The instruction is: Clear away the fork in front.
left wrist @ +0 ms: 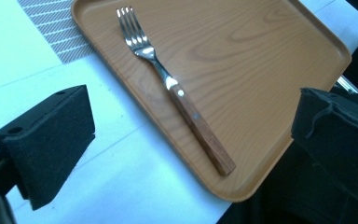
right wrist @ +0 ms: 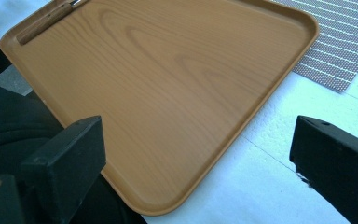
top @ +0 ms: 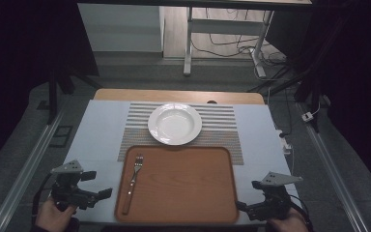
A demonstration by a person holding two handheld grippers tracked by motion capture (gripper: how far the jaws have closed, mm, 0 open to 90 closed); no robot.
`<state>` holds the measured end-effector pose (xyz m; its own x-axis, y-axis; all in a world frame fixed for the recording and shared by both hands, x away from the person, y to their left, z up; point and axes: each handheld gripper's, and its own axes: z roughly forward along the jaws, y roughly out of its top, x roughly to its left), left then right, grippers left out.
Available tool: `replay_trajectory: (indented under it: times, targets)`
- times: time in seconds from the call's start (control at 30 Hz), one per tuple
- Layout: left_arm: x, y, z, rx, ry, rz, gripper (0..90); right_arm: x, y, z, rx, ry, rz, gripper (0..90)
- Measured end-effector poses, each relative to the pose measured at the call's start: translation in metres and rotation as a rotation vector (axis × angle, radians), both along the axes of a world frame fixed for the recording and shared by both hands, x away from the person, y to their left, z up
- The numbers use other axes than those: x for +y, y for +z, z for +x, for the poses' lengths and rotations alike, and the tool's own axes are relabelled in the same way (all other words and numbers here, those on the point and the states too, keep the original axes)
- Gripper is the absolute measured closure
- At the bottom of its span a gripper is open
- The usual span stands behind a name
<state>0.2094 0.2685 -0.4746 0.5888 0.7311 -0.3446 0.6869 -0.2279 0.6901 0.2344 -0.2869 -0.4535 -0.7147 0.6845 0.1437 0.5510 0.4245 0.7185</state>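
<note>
Left gripper (top: 107,193) held just off the left edge of a wooden tray (top: 193,193), jaws spread wide with nothing between them. Right gripper (top: 240,206) at the tray's near right corner, jaws likewise wide apart and bare. Fork (top: 133,181) lying flat on the tray just right of the left gripper, wooden handle toward the near edge, tines pointing away; nothing standing between gripper and fork but the tray's low rim. Well left of the right gripper across bare tray. Beyond the tray, ahead of both grippers, a white plate (top: 174,123) resting on a striped placemat (top: 227,128), the tray's far edge overlapping the mat. White desk (top: 99,130) beneath all of it.

In the right gripper view, only the end of the fork's handle (right wrist: 44,22) seen, the rest cut off by the top edge. Hands partly cut off at the bottom of the high view. Surroundings beyond the desk dim and hard to make out.
</note>
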Motion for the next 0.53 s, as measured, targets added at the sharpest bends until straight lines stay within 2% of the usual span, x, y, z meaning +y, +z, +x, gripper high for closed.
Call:
replay_trajectory:
  times: [0.13, 0.33, 0.53]
  targets:
    - [0.006, -0.004, -0.006, 0.0, 0.01, -0.002, 0.0, 0.0, 0.0, 0.0, 0.0, -0.001, -0.001, 3.2]
    - [0.012, -0.007, -0.014, 0.014, 0.031, 0.036, 0.0, 0.001, 0.0, 0.0, 0.002, -0.003, -0.005, 3.2]
    - [0.011, -0.007, -0.011, 0.046, 0.032, 0.049, 0.0, 0.001, 0.0, 0.0, -0.002, -0.002, -0.013, 3.2]
